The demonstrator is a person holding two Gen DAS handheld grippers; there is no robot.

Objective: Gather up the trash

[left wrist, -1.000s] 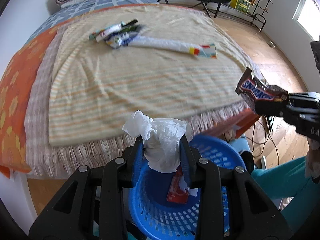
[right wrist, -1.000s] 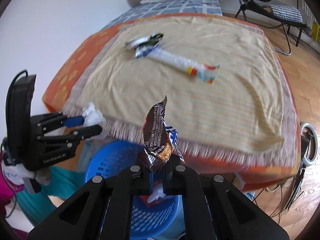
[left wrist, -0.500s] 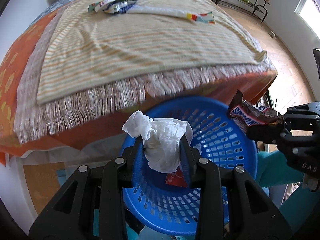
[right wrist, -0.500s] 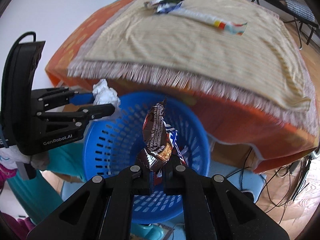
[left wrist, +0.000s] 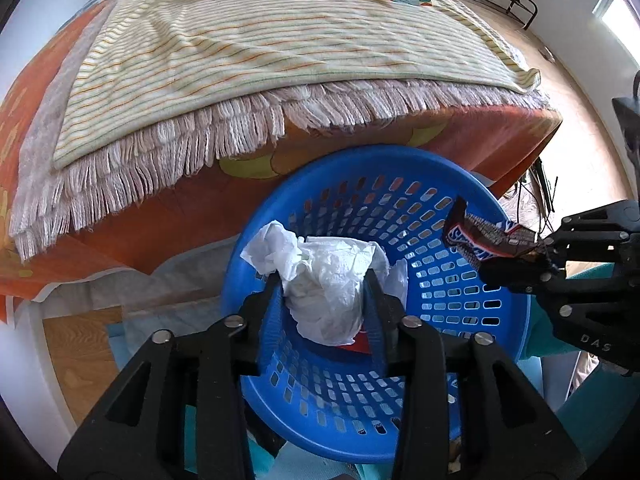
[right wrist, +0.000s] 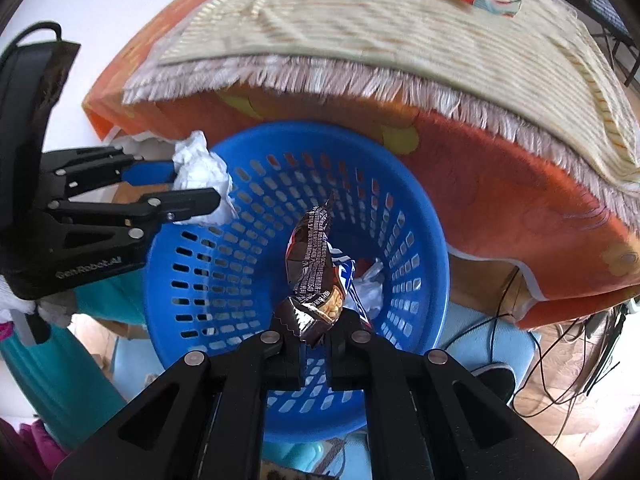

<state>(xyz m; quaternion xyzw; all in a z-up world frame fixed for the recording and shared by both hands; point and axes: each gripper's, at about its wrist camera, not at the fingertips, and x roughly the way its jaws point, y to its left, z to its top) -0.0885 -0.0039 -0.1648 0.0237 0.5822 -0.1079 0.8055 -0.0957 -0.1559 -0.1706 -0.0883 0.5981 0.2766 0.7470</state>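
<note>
Left wrist view: left gripper (left wrist: 326,280), lower centre, jaws opening, crumpled tissue (left wrist: 328,280) between them, pads seemingly touching it; poised over blue basket (left wrist: 496,320) so release drops it in. Right gripper (left wrist: 532,258) at right edge.

Right wrist view: right gripper clamped together on candy wrapper (right wrist: 312,256), centre frame, wrapper upright above basket interior. More wrappers on bed (right wrist: 400,40), top of frame, uncollected.
</note>
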